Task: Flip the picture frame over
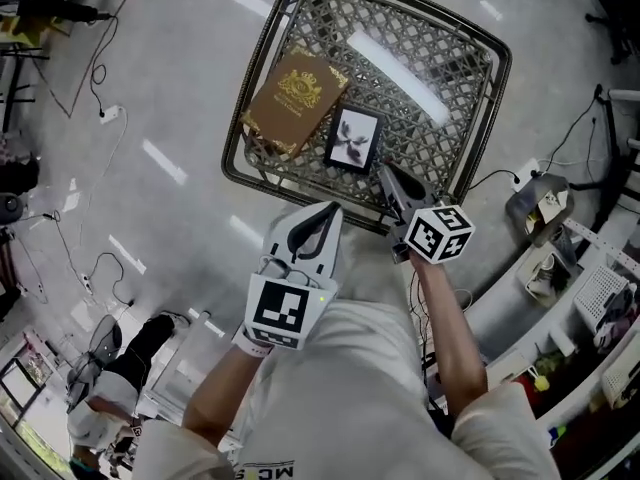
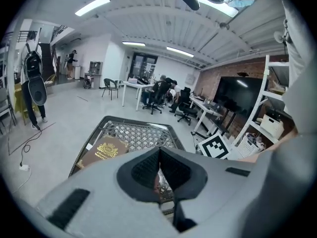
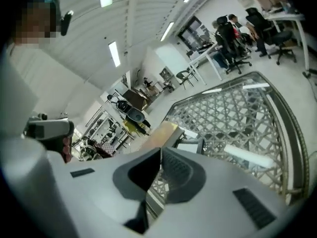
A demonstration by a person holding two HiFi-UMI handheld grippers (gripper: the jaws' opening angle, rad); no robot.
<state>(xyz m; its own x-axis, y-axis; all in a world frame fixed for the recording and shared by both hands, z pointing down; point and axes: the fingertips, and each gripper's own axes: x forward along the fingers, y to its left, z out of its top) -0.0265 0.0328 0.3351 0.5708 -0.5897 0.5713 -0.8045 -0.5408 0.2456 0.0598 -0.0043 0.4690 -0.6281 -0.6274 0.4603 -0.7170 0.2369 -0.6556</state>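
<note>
Because the small black picture frame lies flat and picture-side up on the lattice table, just beside the brown gold-crested book at the book's 4 o'clock, there is no raised edge to pinch. It looks light and rigid, but the front is probably glazed, so slick and breakable. The moulding is the safer hold than the face. I would take the rim at the frame's 5 o'clock corner, or its 3 o'clock side, away from the book, and the lattice openings may let a jaw tip slip under.

The right gripper sits just off that 5 o'clock corner, its jaws pressed together with nothing between them. The left gripper hangs off the table's near rim, at the frame's 6 o'clock, likewise closed and empty.
</note>
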